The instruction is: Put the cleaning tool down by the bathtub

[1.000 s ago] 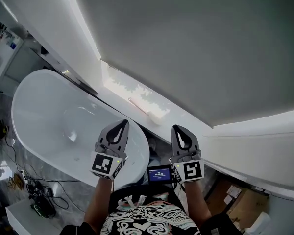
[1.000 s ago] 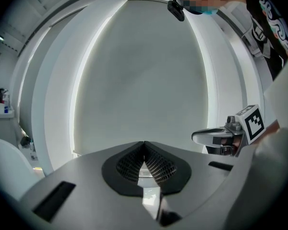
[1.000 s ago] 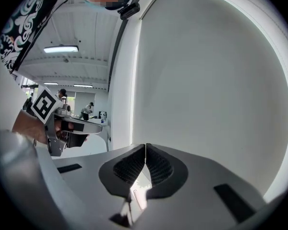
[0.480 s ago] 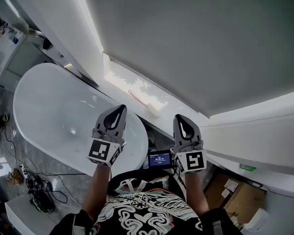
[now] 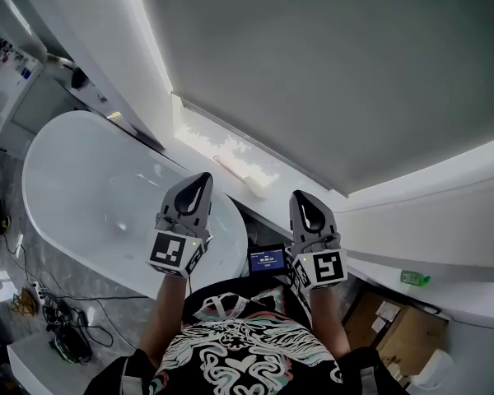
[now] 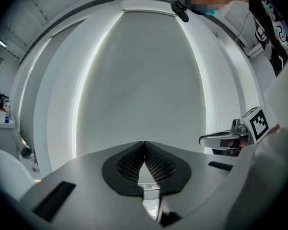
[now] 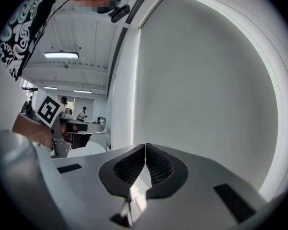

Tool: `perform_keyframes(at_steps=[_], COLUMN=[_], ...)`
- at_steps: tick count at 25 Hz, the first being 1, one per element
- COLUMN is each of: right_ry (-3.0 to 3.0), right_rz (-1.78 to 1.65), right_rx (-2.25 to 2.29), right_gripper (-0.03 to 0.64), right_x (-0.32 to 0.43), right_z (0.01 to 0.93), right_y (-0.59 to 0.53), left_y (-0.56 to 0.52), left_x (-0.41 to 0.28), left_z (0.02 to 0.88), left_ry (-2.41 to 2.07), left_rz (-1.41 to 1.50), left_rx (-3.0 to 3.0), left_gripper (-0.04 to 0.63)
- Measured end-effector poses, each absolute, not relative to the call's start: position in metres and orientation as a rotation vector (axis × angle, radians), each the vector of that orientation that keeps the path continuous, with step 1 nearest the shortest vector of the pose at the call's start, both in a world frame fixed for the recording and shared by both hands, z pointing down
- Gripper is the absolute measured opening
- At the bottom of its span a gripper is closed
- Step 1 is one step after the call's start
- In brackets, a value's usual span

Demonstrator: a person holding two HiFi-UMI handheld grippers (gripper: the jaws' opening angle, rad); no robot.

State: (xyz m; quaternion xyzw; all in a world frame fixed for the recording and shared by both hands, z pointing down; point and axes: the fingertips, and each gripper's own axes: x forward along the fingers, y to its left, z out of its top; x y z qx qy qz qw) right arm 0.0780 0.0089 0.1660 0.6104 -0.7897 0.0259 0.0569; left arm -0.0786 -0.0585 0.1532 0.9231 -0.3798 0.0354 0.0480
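Note:
The cleaning tool [image 5: 245, 175], a thin pinkish handle with a white sponge head, lies on the white ledge [image 5: 199, 136] behind the white bathtub [image 5: 90, 196]. Neither gripper touches it. My left gripper [image 5: 202, 179] is held over the tub's right end, jaws shut and empty; its own view shows the tips [image 6: 144, 143] meeting. My right gripper [image 5: 300, 197] is raised beside it to the right, also shut with nothing in it, tips [image 7: 145, 145] together. Both point at the grey wall panel [image 5: 329, 64].
A small screen [image 5: 267, 261] glows between my arms. Cables and a power strip [image 5: 53, 315] lie on the floor at left. A green bottle [image 5: 414, 278] rests on the ledge at right, cardboard boxes [image 5: 403, 336] below it. Shelving with bottles [image 5: 12, 68] stands far left.
The view has shifted slightly; both grippers stay raised and shut, the left drifting a little up and left. The cleaning tool stays on the ledge.

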Motion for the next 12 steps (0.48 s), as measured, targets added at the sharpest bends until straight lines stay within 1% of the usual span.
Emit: perform_keyframes(at_steps=[12], right_ry=[-2.361], right_rz=[0.109], right_rx=[1.916], right_gripper=[0.031], right_x=[0.076], right_z=[0.159], right_y=[0.013], left_y=[-0.052], left_x=[-0.093], left_z=[0.141], left_ry=[-1.19], left_rz=[0.103], left_rx=[2.811], left_gripper=[0.017])
